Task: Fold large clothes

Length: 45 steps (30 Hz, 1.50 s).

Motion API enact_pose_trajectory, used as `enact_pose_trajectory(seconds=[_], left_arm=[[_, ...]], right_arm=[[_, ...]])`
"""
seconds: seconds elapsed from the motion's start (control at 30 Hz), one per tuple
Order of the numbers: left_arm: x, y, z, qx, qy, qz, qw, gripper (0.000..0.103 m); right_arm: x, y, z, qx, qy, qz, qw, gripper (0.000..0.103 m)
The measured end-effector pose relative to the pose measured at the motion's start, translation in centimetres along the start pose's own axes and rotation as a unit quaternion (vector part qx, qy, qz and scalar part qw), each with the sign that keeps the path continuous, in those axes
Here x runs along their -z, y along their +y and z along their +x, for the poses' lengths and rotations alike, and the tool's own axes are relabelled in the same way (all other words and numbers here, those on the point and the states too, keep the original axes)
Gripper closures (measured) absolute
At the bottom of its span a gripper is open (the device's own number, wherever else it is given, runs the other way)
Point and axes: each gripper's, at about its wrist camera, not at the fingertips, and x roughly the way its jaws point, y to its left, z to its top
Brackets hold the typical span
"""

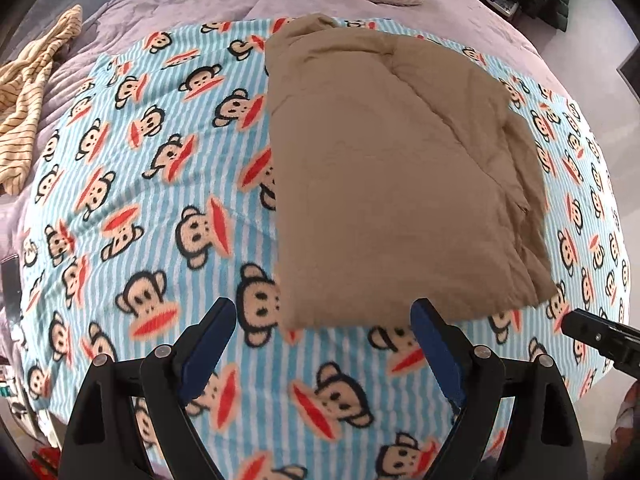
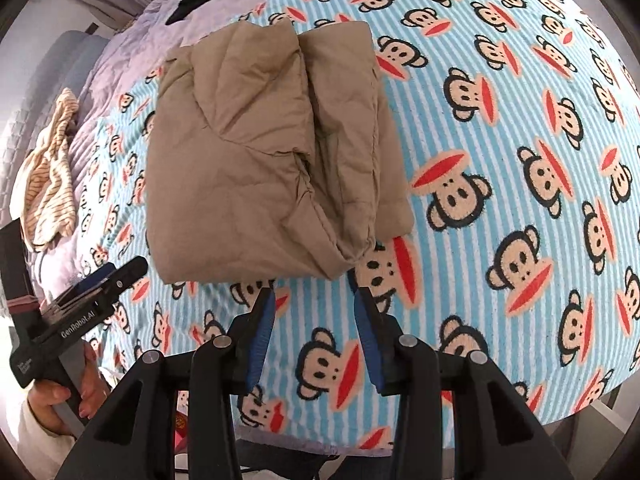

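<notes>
Monkey-print striped blanket covers most of the bed, lilac quilt under it. On the blanket, roughly centre: tan padded garment, already folded into a thick rectangular bundle, layers stacked, one cuffed end poking out at the near edge in right wrist view. Nothing touching it.

Step, as I read it: fold looks done or nearly done, both grippers clear of the cloth. Next move, judgement only: either one more fold if the bundle is meant smaller (would need both grippers back down on the near edge, pinching all layers together bc padding is puffy and will spring open), or go for the next piece, prob. the striped cream garment lying crumpled on the quilt, well apart at the far left.

Left gripper: fingers wide apart, empty, hanging just above the bundle's near edge. Right gripper: fingers apart, narrower gap, empty, just short of the cuffed end.

Hand holds the left gripper's handle, seen in right wrist view.

Text: "GenRobot.AI" in white on the left gripper's side. Smaller print on its rear block, too small to read.
</notes>
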Motion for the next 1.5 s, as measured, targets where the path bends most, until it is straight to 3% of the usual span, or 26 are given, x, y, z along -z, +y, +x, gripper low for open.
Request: enact_pose_trajectory(seconds=[0.4, 0.43, 0.5, 0.73, 0.8, 0.87, 0.97, 1.03, 1.17, 1.33, 1.5], left_arm=[[2.4, -2.0, -5.1, -0.016, -0.029, -0.023, 0.9992, 0.012], [2.4, -1.9, -5.4, -0.02, -0.035, -0.028, 0.9988, 0.0], [2.5, -1.7, -6.2, -0.033, -0.045, -0.035, 0.9978, 0.0], [2.2, -2.4, -8.8, -0.084, -0.066, -0.033, 0.9937, 0.0], [2.3, -2.3, -10.1, -0.066, -0.078, -0.046, 0.9937, 0.0], [2.5, -2.3, -11.1, -0.05, -0.087, -0.056, 0.9934, 0.0], [2.7, -3.0, -12.5, -0.065, -0.1, -0.055, 0.9913, 0.0], [3.1, -3.5, -13.4, -0.065, -0.108, -0.054, 0.9905, 0.0], [3.6, -4.2, -15.1, -0.073, -0.122, -0.059, 0.988, 0.0], [3.8, -4.3, -16.7, -0.063, -0.129, -0.061, 0.9878, 0.0], [3.4, -3.9, -18.7, -0.076, -0.157, -0.051, 0.9833, 0.0]], right_arm=[[1.1, -0.3, -1.8, -0.016, -0.003, -0.012, 1.0, 0.058], [1.1, -0.1, -1.9, -0.017, -0.004, -0.014, 1.0, 0.058], [1.1, 0.3, -2.4, -0.017, -0.008, -0.023, 1.0, 0.058], [0.6, 1.5, -5.0, -0.014, -0.035, -0.045, 0.998, 0.038], [0.5, 1.8, -6.2, -0.005, -0.052, -0.054, 0.997, 0.021], [0.5, 2.2, -7.5, 0.007, -0.073, -0.064, 0.995, 0.019], [0.9, 2.8, -9.3, 0.03, -0.103, -0.077, 0.991, 0.015], [1.1, 3.0, -10.2, 0.035, -0.121, -0.081, 0.989, 0.0], [1.7, 3.6, -12.2, 0.039, -0.162, -0.096, 0.981, 0.0], [1.5, 4.4, -13.7, 0.035, -0.154, -0.103, 0.982, 0.0], [1.7, 6.0, -15.3, 0.04, -0.18, -0.119, 0.976, 0.0]])
